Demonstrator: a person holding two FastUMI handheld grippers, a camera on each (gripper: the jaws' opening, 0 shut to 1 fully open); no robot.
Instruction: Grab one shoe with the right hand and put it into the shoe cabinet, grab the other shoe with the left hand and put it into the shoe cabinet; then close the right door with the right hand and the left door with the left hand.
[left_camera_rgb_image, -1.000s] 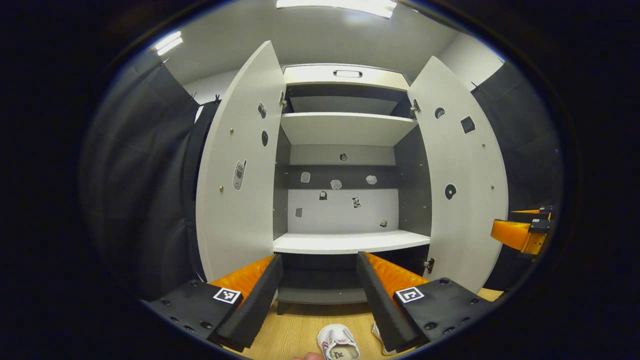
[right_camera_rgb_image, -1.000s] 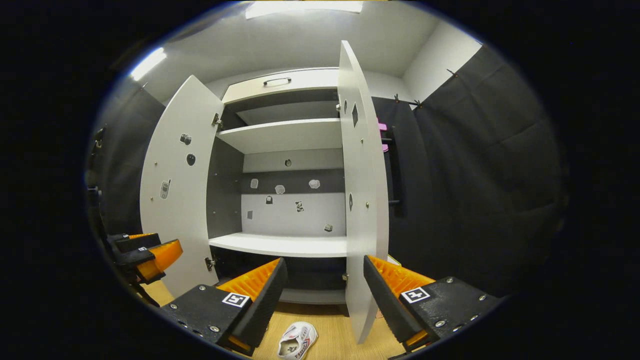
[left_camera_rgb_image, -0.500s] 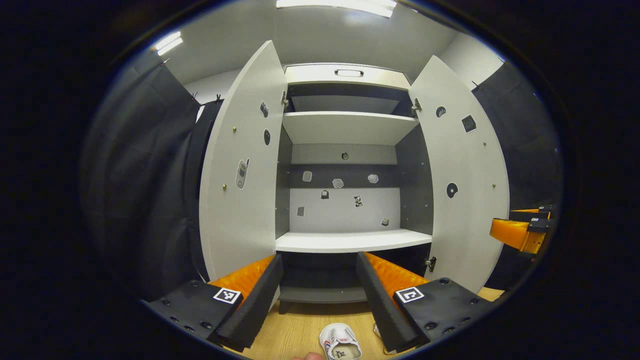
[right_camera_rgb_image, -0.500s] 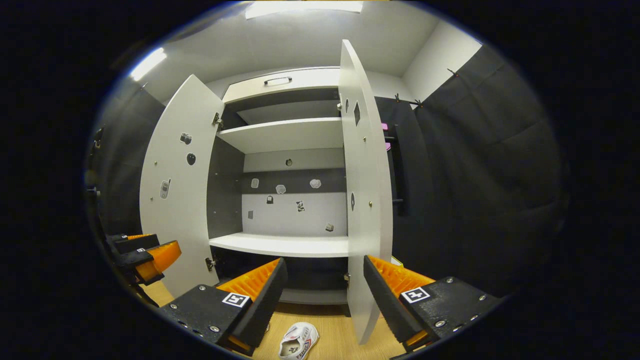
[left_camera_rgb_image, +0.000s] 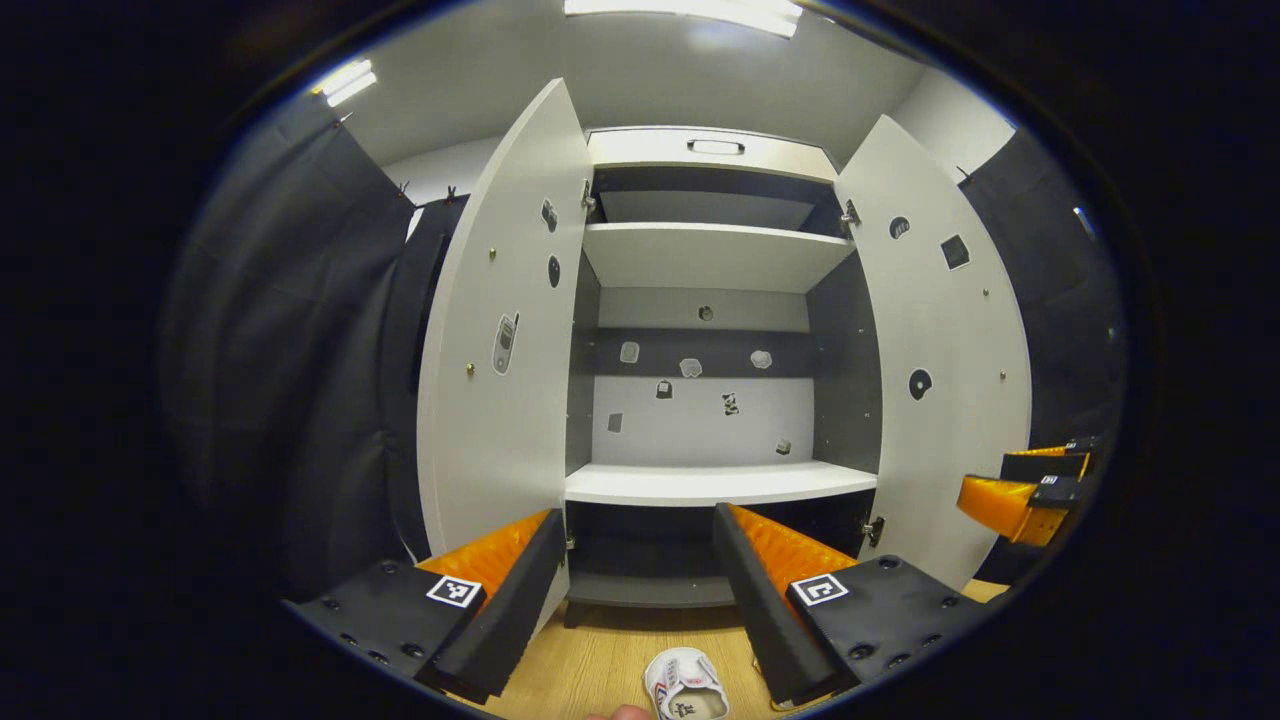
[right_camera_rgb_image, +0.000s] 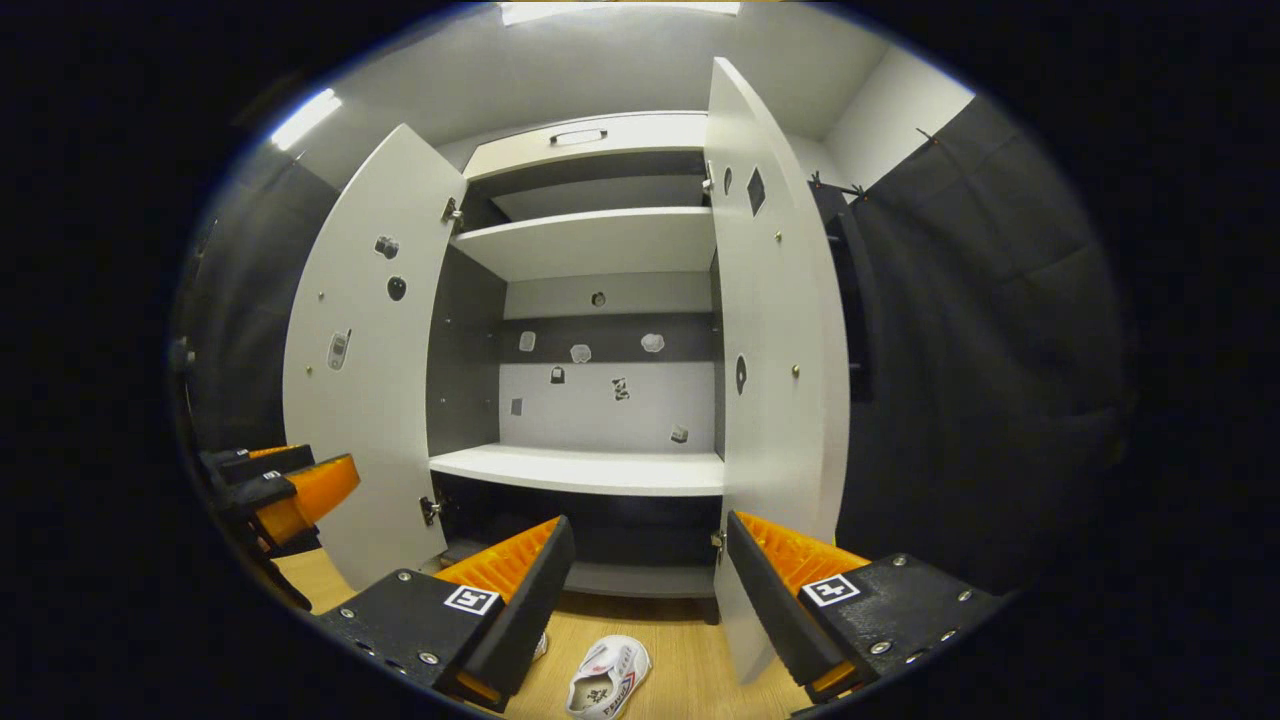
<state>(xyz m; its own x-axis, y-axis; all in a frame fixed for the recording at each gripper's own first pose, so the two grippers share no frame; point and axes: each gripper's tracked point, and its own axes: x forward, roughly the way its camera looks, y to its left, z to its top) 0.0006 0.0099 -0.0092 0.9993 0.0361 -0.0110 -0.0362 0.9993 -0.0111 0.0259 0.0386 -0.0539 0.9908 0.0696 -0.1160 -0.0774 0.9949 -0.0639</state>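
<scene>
Both hand-held grippers level, facing the open cabinet.
Left hand-held gripper (left_camera_rgb_image: 638, 590) and right hand-held gripper (right_camera_rgb_image: 648, 590): fingers spread apart, holding nothing. Cabinet (left_camera_rgb_image: 715, 485): left door (left_camera_rgb_image: 505, 330) and right door (left_camera_rgb_image: 940, 350) swung wide. White shoe (right_camera_rgb_image: 605, 680) with red-blue trim lies on the wooden floor (right_camera_rgb_image: 680, 650), just before the cabinet.

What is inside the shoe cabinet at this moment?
The shoe cabinet has both doors open; its visible shelves hold no shoes, only small stickers on the back panel. The dark bottom compartment is partly hidden by the gripper fingers. A white shoe lies on the floor.
</scene>
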